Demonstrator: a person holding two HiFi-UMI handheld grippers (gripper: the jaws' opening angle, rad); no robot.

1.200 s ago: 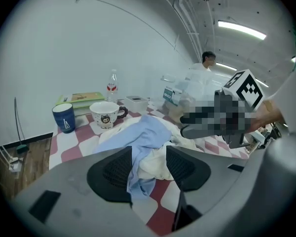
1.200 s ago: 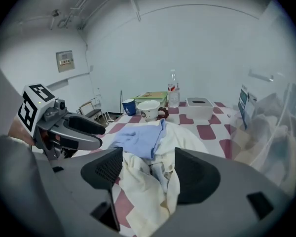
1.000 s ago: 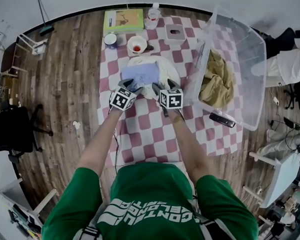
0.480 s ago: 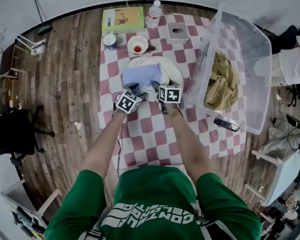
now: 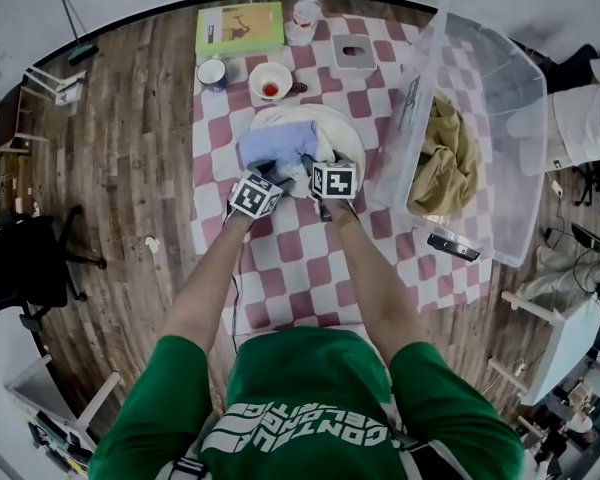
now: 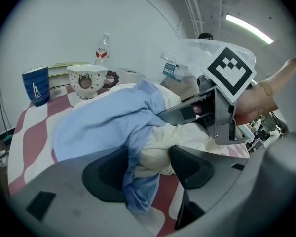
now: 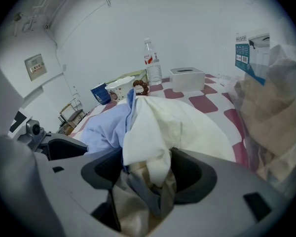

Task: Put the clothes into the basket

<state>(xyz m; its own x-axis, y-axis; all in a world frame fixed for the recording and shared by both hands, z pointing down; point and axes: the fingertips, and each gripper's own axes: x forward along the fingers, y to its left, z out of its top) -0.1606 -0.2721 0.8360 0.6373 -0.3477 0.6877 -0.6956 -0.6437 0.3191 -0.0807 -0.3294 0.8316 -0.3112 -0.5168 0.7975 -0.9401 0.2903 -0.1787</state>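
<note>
A blue garment [image 5: 278, 146] lies on a cream garment [image 5: 338, 138] on the checked tablecloth [image 5: 300, 268]. My left gripper [image 5: 270, 175] is at the pile's near edge. In the left gripper view, it [image 6: 149, 164] holds blue cloth [image 6: 98, 127] and cream cloth [image 6: 155, 154] bunched between its pads. My right gripper [image 5: 315, 173] is close beside it. Its jaws [image 7: 150, 174] are closing, with a fold of cream cloth [image 7: 158, 127] filling the gap. The clear plastic basket [image 5: 500, 78] stands to the right with a tan garment [image 5: 442, 158] inside.
Behind the pile stand a bowl [image 5: 271, 81], a blue mug [image 5: 212, 71], a bottle [image 5: 305, 13], a grey box [image 5: 353, 53] and a green book [image 5: 240, 28]. A black remote [image 5: 453, 246] lies by the basket. A chair [image 5: 30, 263] stands at left.
Both grippers have moved forward into the near edge of the pile and drawn closer together. Cloth now sits between each pair of jaws.
</note>
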